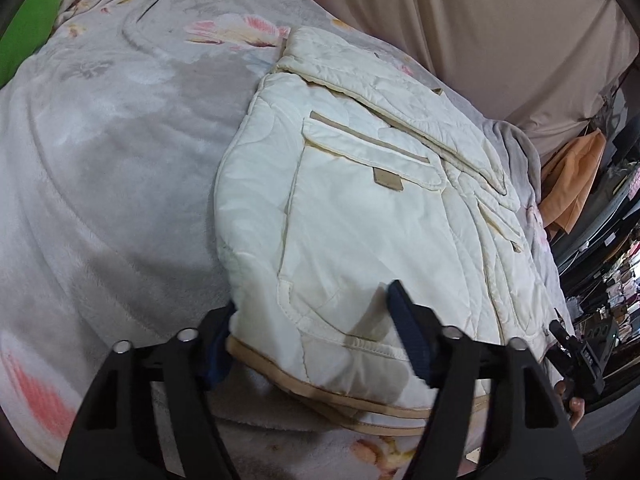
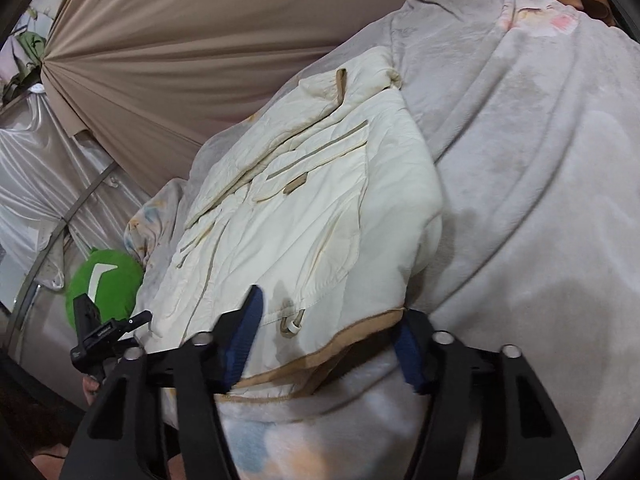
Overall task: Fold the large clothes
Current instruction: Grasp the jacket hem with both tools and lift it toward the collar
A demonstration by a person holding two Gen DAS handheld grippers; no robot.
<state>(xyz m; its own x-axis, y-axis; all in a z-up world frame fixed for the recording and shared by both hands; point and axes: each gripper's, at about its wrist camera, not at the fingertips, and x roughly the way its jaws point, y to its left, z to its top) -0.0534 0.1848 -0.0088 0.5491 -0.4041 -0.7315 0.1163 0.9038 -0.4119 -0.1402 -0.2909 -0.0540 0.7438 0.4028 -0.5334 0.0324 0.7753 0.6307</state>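
1. Lying on the grey fleece blanket [image 1: 120, 168] of the bed: cream quilted jacket [image 1: 360, 220], sleeves already folded in.
2. Padded, soft, light, floppy; judged slightly slick shell.
3. Left gripper [image 1: 312, 344] and right gripper [image 2: 328, 344]: jaws spread wide, straddling the tan hem [image 2: 352, 336] corners, nothing clamped.
4. Best hold: both hem corners.

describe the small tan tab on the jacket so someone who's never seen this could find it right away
Start at the grey floral blanket covering the bed; the cream quilted jacket lies flat on it. On the jacket's big patch pocket, follow the flap to its lower edge, where the small tan tab hangs. Unlike the long thin tan trim lines nearby, it is a short, squarish patch.
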